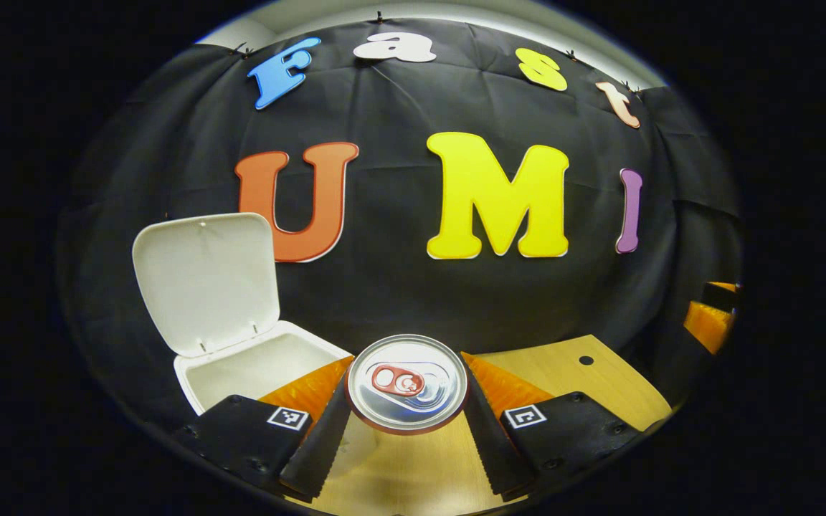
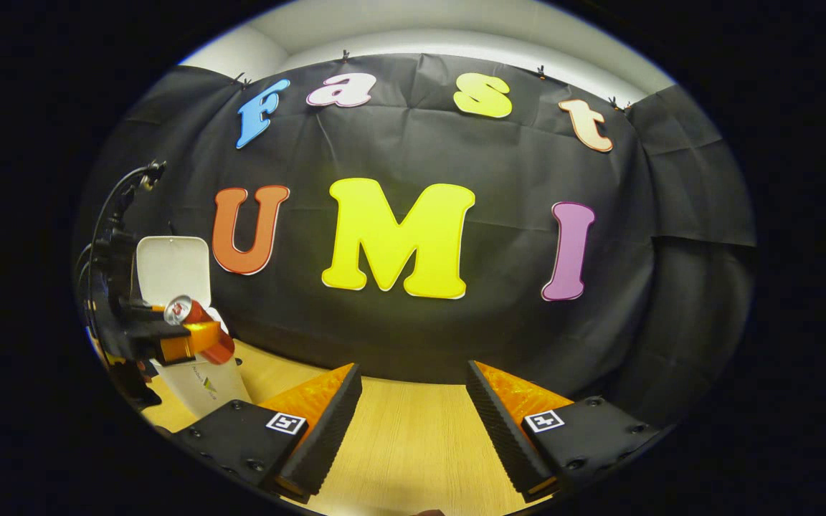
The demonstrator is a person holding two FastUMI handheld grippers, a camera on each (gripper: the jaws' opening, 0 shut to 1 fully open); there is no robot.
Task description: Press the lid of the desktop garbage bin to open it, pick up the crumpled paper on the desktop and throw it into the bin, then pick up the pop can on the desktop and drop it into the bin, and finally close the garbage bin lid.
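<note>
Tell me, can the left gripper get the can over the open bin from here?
Probably yes. The left gripper grips the can, the bin sits just beside it with its lid up, and nothing stands between.

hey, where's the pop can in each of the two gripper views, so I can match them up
Left gripper view: the pop can sits bottom centre, top facing the camera, gripped between the left gripper fingers.
Right gripper view: the pop can is far left, tilted, held above the table.
Shared landmark: the bin's raised white lid.
</note>
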